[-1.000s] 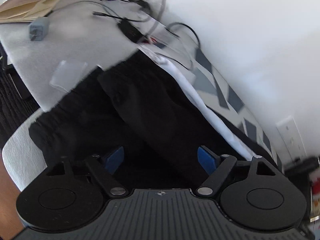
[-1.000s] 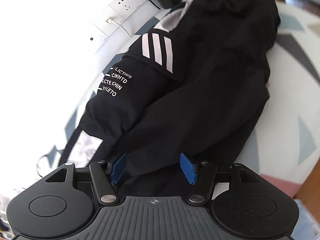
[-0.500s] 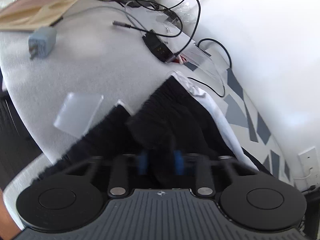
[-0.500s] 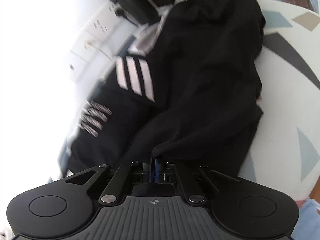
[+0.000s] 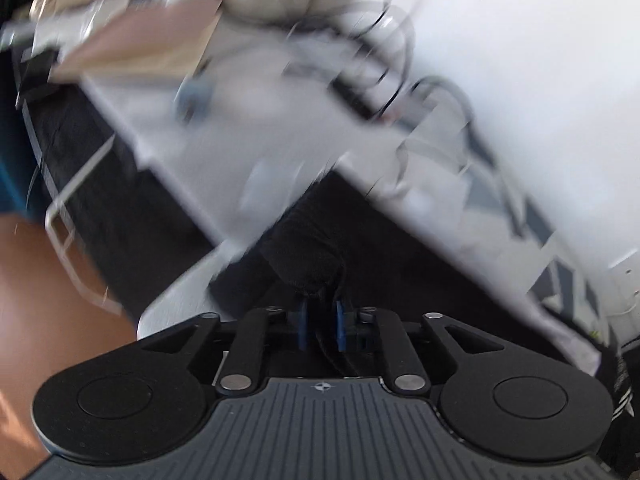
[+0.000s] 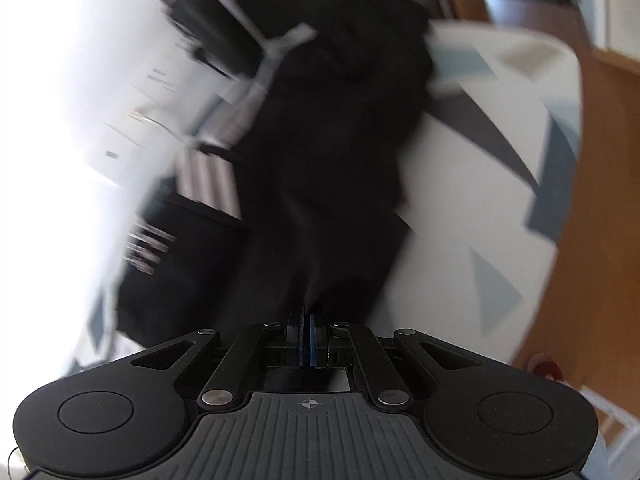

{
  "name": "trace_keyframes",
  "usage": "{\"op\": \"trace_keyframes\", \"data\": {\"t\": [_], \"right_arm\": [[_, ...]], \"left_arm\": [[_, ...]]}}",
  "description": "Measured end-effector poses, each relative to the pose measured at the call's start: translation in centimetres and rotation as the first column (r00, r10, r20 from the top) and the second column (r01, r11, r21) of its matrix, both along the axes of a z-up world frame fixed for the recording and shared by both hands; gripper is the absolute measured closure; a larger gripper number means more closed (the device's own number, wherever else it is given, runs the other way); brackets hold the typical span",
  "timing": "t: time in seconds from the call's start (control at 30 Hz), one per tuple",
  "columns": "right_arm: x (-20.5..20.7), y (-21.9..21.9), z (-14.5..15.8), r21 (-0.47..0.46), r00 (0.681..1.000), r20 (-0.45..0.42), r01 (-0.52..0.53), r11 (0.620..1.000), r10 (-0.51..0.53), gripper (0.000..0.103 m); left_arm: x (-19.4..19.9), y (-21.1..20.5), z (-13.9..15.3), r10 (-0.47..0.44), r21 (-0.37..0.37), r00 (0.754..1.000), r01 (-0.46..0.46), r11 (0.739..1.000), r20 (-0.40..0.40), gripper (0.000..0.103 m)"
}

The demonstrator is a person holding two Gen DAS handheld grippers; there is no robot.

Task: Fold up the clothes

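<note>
Here both the left tool (image 5: 319,330) and right tool (image 6: 307,340) pinch the black garment (image 6: 332,152) above a white patterned bedcover (image 6: 480,216) beside a wooden floor (image 6: 600,160).

garment (image 6: 320,168): black; white stripes and white lettering on sleeve, left of right tool
tool pads (image 5: 303,330): blue
tool bodies: black
worktop (image 6: 472,216): white, grey and blue triangles
floor (image 6: 600,200): orange-brown
cables (image 5: 400,60): black, blurred

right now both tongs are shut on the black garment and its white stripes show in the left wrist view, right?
Not quite. Both the left tongs and the right tongs are shut on the black garment, but its white stripes show in the right wrist view, not the left.
</note>
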State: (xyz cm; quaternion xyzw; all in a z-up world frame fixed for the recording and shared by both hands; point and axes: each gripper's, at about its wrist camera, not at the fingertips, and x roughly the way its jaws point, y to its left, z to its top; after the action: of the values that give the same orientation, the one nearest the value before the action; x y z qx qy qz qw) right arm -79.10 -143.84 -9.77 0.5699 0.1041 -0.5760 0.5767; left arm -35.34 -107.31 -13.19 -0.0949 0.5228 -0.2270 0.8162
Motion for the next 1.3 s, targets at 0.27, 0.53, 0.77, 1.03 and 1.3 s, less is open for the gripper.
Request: {"op": "trace_keyframes", "data": {"t": [0.27, 0.53, 0.77, 1.03, 1.3], "right_arm": [[0.1, -1.0, 0.4, -0.024, 0.999, 0.010, -0.043, 0.999, 0.044, 0.100], [0.1, -0.5, 2.5, -0.107, 0.995, 0.009, -0.099, 0.989, 0.101, 0.100], [-0.6, -1.1, -1.5, 0.045, 0.992, -0.006, -0.125, 0.991, 0.126, 0.100], [-1.0, -1.0, -1.7, 0.042, 0.989, -0.007, -0.150, 0.988, 0.151, 0.096], [-0.2, -0.7, -2.0, 0.065, 0.984, -0.011, -0.179, 0.982, 0.180, 0.092]], "left_arm": [[0.6, 0.8, -1.9, 0.048, -0.043, 0.998, -0.049, 0.998, -0.027, 0.085], [-2.5, 2.0, 3.5, 0.067, -0.045, 0.981, -0.060, 0.997, 0.185, 0.094], [-1.2, 2.5, -2.7, 0.088, 0.046, 0.993, -0.092, 0.995, 0.073, 0.054], [-1.9, 4.0, -3.3, 0.122, 0.030, 0.992, -0.123, 0.992, 0.022, 0.027], [-2.0, 1.9, -4.2, 0.067, -0.043, 0.994, -0.063, 0.997, 0.082, 0.022]]}}
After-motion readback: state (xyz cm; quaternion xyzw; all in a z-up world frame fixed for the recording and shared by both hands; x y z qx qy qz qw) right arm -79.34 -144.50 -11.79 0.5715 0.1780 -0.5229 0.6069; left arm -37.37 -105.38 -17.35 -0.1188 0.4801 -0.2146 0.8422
